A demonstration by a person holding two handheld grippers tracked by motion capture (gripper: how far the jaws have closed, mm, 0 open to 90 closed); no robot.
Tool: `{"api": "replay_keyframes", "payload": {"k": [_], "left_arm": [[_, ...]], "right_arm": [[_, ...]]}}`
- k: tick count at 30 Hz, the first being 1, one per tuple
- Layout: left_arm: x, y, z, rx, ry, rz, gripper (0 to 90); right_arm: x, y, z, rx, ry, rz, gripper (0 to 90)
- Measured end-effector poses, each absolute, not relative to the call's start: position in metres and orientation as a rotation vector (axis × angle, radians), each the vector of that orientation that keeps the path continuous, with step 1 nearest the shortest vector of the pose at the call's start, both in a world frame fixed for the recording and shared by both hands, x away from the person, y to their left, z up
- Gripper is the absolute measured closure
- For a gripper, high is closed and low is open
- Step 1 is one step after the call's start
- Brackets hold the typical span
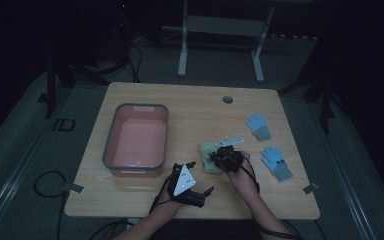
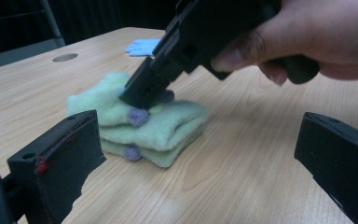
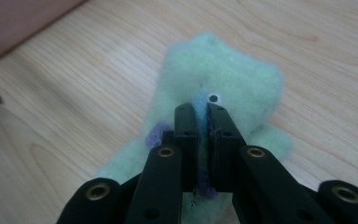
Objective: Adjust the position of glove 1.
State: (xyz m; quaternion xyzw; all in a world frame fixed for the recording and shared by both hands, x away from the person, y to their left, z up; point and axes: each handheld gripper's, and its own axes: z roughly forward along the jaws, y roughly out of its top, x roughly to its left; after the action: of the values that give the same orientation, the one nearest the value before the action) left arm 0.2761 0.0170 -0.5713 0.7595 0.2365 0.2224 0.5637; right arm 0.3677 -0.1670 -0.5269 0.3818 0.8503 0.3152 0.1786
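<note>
This looks like a dim lab or recording room. A light wooden table with rounded corners (image 1: 190, 100) stands on grey carpet (image 1: 25, 150), black cables (image 1: 45, 182) trail across the floor, and a white metal desk frame (image 1: 220, 40) stands behind.

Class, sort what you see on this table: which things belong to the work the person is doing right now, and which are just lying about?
In the job:
green gloves, stacked
right hand-held gripper, jaws shut, tips on the gloves
left hand-held gripper, open beside them

Lying about:
two blue gloves
pink tub
</note>
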Motion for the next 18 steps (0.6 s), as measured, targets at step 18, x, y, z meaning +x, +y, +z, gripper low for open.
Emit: {"api": "replay_keyframes", "payload": {"k": [18], "left_arm": [[0.290, 0.000, -0.554, 2.044, 0.387, 0.490, 6.8]], "right_arm": [[0.385, -0.204, -0.492, 0.991, 2.440, 1.051, 57.9]]}}
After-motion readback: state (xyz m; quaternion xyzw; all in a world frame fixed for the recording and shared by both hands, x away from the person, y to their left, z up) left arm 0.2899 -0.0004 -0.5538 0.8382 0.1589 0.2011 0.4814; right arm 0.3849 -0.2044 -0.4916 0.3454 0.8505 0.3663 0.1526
